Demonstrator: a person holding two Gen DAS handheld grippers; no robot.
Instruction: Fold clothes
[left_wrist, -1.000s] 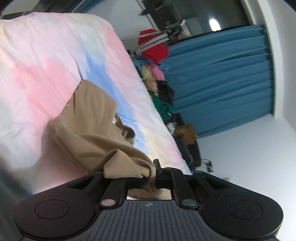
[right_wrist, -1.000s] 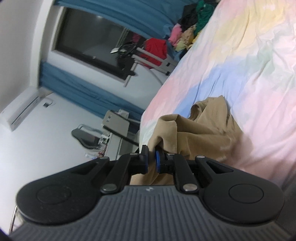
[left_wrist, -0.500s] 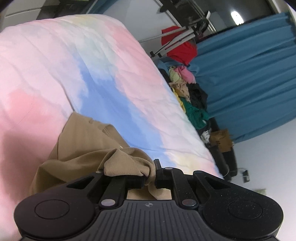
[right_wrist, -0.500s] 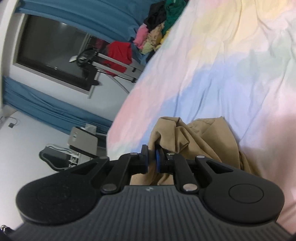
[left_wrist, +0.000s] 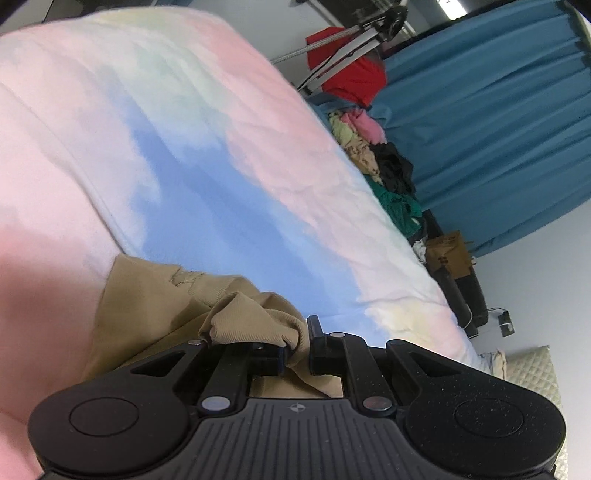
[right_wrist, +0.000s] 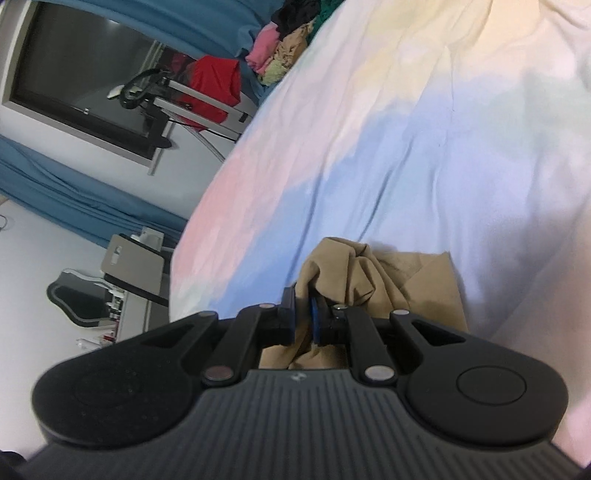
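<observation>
A tan garment (left_wrist: 147, 306) lies bunched on the pastel bed sheet (left_wrist: 207, 155). My left gripper (left_wrist: 297, 345) is shut on a ribbed edge of the tan garment, which folds over the left finger. In the right wrist view my right gripper (right_wrist: 303, 317) is shut on another bunched part of the same tan garment (right_wrist: 406, 280), with cloth hanging between and below the blue pads. Most of the garment sits low in both views, partly hidden by the gripper bodies.
A heap of mixed clothes (left_wrist: 373, 155) lies at the bed's far edge, by a red garment (left_wrist: 354, 77) on a metal stand and blue curtains (left_wrist: 491, 122). In the right wrist view a dark window (right_wrist: 81, 77) and a chair (right_wrist: 85, 299) stand beyond the bed.
Both grippers have moved forward over the bed with the tan garment held. Less of the garment shows, and more open sheet lies ahead.
</observation>
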